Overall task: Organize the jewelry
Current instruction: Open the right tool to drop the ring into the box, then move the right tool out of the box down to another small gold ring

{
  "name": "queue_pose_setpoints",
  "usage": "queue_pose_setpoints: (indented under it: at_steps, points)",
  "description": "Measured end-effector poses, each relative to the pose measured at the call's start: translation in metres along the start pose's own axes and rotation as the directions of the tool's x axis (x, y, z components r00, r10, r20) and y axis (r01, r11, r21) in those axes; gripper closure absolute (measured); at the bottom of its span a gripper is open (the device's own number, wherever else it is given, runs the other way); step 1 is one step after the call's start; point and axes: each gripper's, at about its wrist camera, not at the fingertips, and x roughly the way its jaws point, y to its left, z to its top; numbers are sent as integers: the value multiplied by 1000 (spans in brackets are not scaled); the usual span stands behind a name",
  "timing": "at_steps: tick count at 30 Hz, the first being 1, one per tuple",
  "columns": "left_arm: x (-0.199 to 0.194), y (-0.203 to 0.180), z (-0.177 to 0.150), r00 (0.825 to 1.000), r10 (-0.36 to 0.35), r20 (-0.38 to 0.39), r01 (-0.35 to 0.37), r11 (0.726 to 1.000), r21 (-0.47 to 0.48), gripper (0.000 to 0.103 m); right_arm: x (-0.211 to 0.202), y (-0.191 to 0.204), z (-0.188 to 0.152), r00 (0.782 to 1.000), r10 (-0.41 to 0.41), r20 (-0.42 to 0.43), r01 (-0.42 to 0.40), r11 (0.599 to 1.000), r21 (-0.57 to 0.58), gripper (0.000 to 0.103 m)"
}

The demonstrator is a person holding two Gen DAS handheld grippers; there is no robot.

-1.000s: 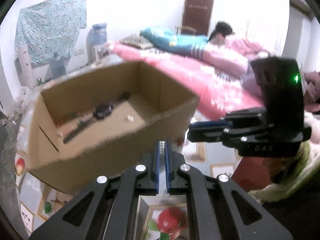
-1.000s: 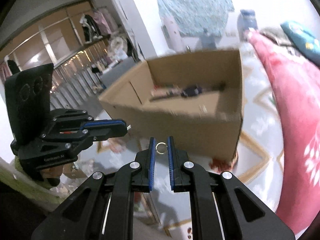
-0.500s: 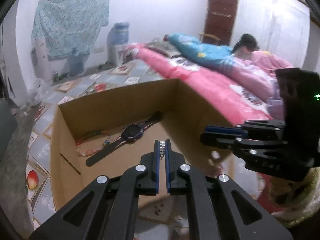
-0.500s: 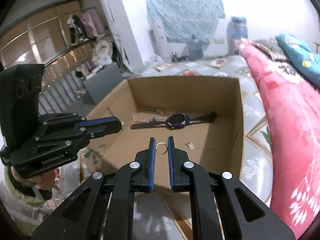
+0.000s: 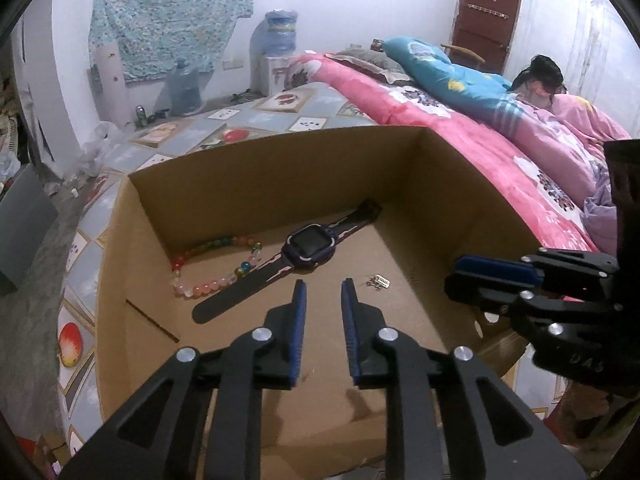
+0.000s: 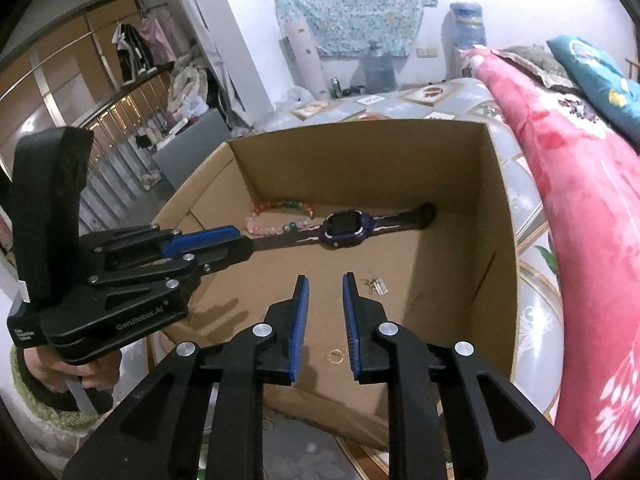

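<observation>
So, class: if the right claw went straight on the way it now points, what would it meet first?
Most likely the bare floor of the cardboard box, just beyond the small gold ring lying under the open right claw; depth is uncertain.

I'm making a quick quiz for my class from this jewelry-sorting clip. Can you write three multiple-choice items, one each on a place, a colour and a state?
1. Where does the watch lie?
A. on the bed
B. in the cardboard box
C. on the floor

2. What colour are the claw pads?
A. blue
B. red
C. green

3. How is the right claw?
A. shut on the gold ring
B. shut on the watch
C. open, nothing between its pads

Key: 1 B, the watch rests on the box floor beside the bead bracelet. 2 A, the pads are blue. 3 C, the ring lies loose on the box floor.
</observation>
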Motion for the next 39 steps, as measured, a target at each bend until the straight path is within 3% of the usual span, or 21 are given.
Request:
queue_pose_setpoints:
  at_steps: [13,26,39]
  points:
    - [-39,-1,-8,997,11,74,-9,1000,-28,82,-27,4,-11,997,41,68,-42,999,10,78]
    - [-83,-4,-47,993,-6,121,9,999,-31,78,-62,24,-31,981,112,157,-100,992,-81,64]
    - [-101,-10,-79,991,-22,134,26,999,-24,78,-65,34,-56,983,146,112,-130,982,-140,63]
